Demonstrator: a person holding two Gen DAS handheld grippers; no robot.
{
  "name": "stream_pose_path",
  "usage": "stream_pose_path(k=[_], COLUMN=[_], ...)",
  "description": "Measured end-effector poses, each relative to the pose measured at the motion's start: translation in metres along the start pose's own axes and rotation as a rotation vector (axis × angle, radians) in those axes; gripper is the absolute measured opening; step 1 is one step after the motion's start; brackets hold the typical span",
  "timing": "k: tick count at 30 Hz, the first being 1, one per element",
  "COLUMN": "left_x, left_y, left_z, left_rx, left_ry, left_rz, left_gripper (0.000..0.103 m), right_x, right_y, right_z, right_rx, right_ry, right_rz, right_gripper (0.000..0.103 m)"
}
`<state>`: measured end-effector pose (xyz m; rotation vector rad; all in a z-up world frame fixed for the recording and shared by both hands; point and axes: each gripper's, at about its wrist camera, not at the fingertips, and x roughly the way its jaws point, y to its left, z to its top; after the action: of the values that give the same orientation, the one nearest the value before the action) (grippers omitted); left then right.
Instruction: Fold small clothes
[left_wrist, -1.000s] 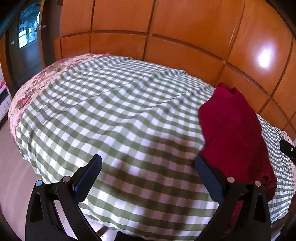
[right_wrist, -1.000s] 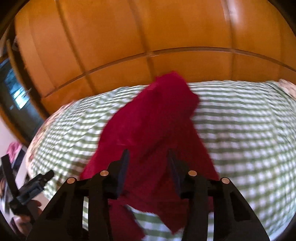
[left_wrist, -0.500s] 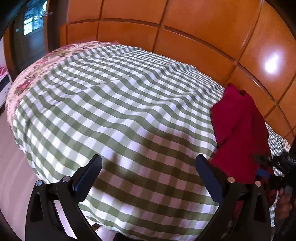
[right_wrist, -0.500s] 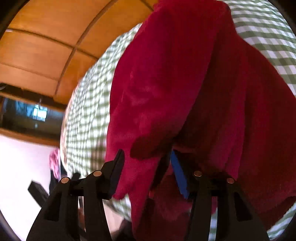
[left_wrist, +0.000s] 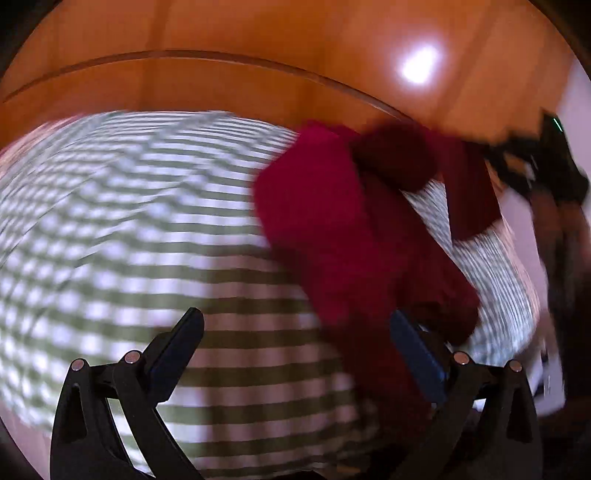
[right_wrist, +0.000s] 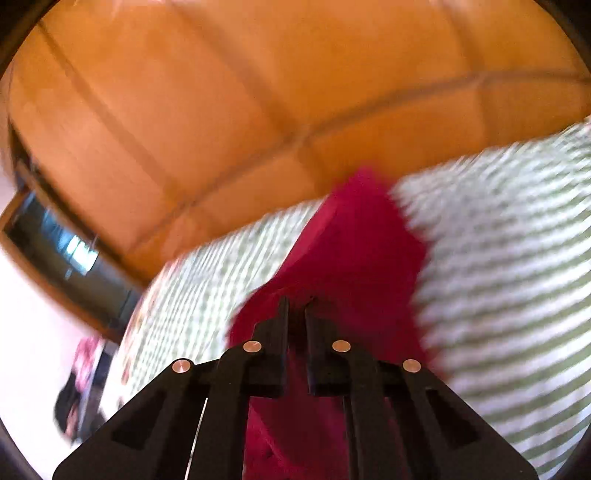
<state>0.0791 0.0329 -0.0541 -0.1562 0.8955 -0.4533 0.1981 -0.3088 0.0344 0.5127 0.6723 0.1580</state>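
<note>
A dark red garment (left_wrist: 332, 229) lies on the green-and-white checked bed cover (left_wrist: 129, 229), with one part lifted at the upper right. My right gripper (right_wrist: 297, 306) is shut on the red garment (right_wrist: 354, 251) and holds its near edge up. It also shows, blurred, at the upper right of the left wrist view (left_wrist: 532, 166). My left gripper (left_wrist: 295, 332) is open and empty over the bed, its right finger (left_wrist: 413, 350) against the garment's near end.
Orange wooden wardrobe panels (right_wrist: 221, 92) stand behind the bed. A dark doorway (right_wrist: 62, 251) is at the left. Both views are motion blurred.
My right gripper has closed on the red garment and lifted part of it off the bed. My left gripper has swung right toward the garment, still open.
</note>
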Motion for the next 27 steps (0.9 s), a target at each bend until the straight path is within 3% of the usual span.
stream_pose_path(k=[4, 7, 8, 9, 10, 11, 12, 13, 14, 15, 17, 20, 23, 24, 25, 26, 27], left_x=[0.029, 0.055, 0.064, 0.068, 0.068, 0.066, 0.063, 0.055, 0.048, 0.036, 0.019, -0.014, -0.047, -0.058, -0.066, -0.073, -0.078], left_y=[-0.03, -0.044, -0.045, -0.045, -0.045, -0.044, -0.041, -0.035, -0.029, -0.02, 0.006, 0.059, 0.114, 0.128, 0.136, 0.14, 0.138], left_z=[0.0, -0.004, -0.006, -0.006, -0.005, -0.002, 0.002, 0.01, 0.017, 0.029, 0.055, 0.105, 0.157, 0.174, 0.183, 0.188, 0.19], left_rx=[0.12, 0.165, 0.157, 0.153, 0.149, 0.14, 0.127, 0.103, 0.087, 0.067, 0.016, -0.099, -0.251, -0.303, -0.339, -0.36, -0.371], left_ry=[0.127, 0.231, 0.264, 0.27, 0.261, 0.251, 0.238, 0.206, 0.181, 0.135, 0.054, -0.093, -0.253, -0.315, -0.364, -0.404, -0.449], left_rz=[-0.054, -0.032, -0.027, -0.01, -0.001, -0.016, -0.019, -0.017, -0.017, 0.001, 0.054, 0.173, 0.341, 0.433, 0.472, 0.467, 0.451], left_gripper=[0.099, 0.069, 0.05, 0.034, 0.027, 0.013, 0.011, 0.011, 0.011, 0.011, 0.011, 0.011, 0.015, 0.026, 0.037, 0.061, 0.067], right_x=[-0.029, -0.029, -0.024, -0.017, -0.006, 0.002, 0.009, 0.016, 0.02, 0.023, 0.018, 0.009, 0.004, 0.004, 0.004, 0.005, 0.009], right_y=[-0.065, -0.116, -0.134, -0.151, -0.164, -0.178, -0.187, -0.198, -0.207, -0.212, -0.21, -0.198, -0.176, -0.164, -0.156, -0.141, -0.123], right_z=[0.059, 0.095, 0.105, 0.113, 0.118, 0.122, 0.124, 0.126, 0.129, 0.129, 0.121, 0.105, 0.081, 0.069, 0.06, 0.047, 0.03], right_rx=[0.058, 0.091, 0.104, 0.115, 0.131, 0.154, 0.166, 0.177, 0.19, 0.205, 0.208, 0.19, 0.138, 0.111, 0.095, 0.07, 0.04], right_ry=[-0.146, -0.186, -0.185, -0.172, -0.157, -0.142, -0.127, -0.104, -0.081, -0.077, -0.131, -0.118, -0.061, -0.023, 0.002, 0.045, 0.097], right_rz=[-0.194, -0.367, -0.422, -0.46, -0.482, -0.503, -0.5, -0.491, -0.503, -0.519, -0.542, -0.511, -0.369, -0.309, -0.267, -0.205, -0.143], right_gripper=[0.007, 0.007, 0.007, 0.007, 0.007, 0.008, 0.011, 0.035, 0.076, 0.086, 0.088, 0.088, 0.087, 0.086, 0.083, 0.079, 0.076])
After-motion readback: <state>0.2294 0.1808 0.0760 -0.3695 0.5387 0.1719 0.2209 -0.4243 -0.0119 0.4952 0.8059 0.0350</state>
